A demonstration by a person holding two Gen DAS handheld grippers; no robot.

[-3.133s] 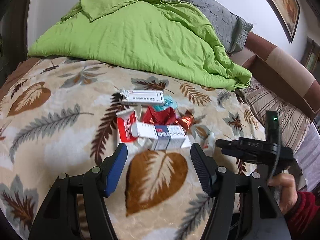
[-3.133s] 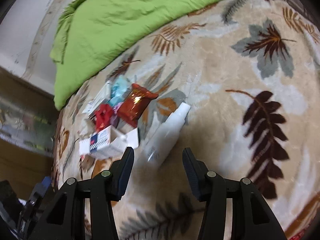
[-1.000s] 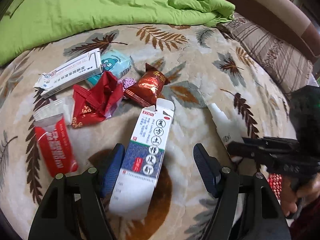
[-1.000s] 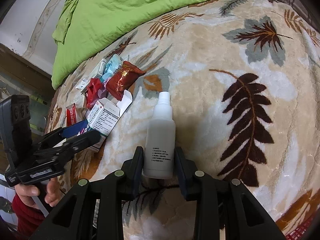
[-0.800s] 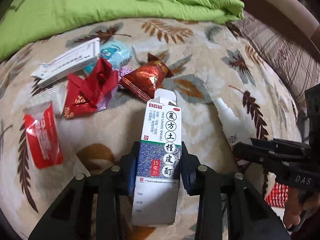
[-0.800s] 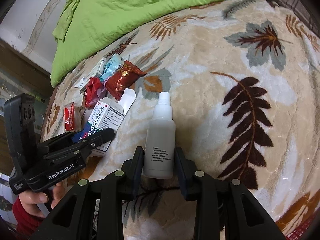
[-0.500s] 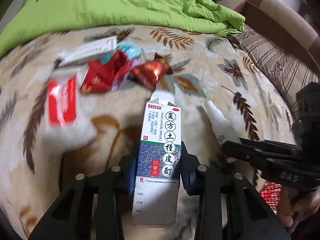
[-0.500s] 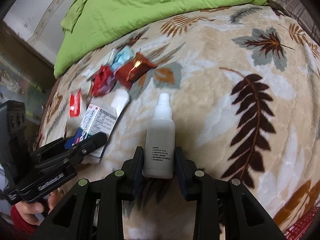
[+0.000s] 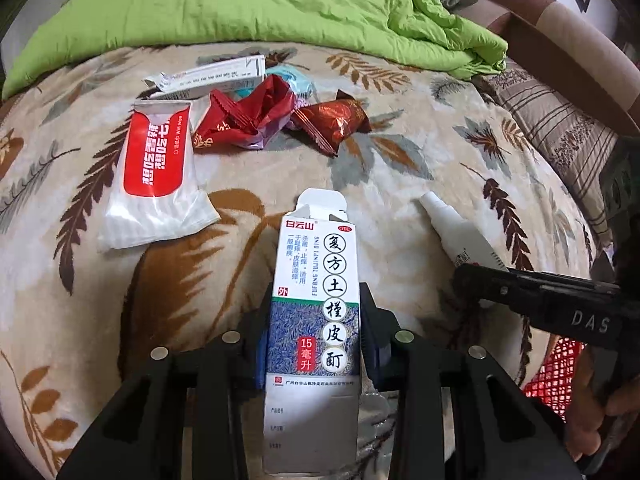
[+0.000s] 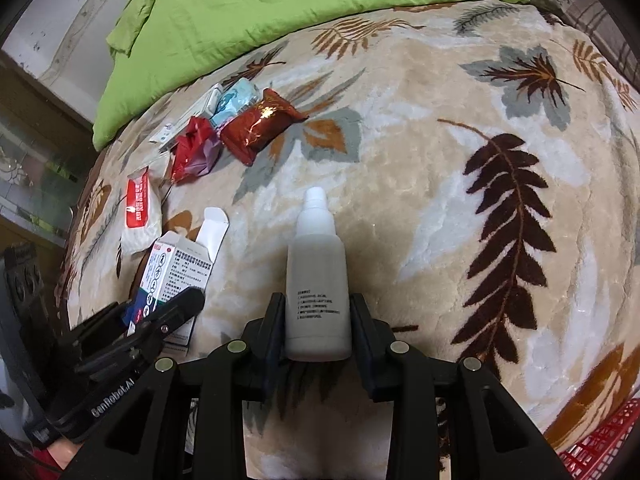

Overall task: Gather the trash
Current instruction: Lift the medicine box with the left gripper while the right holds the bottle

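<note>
Both tongs loaded, angled steeply down over the leaf-print blanket.
Left tongs clamp the medicine box; right tongs clamp the white spray bottle, side by side.

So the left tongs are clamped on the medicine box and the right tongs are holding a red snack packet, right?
Not quite. The right tongs hold a white plastic bottle, not a red packet, as the right wrist view shows. The left tongs do clamp the medicine box.
</note>
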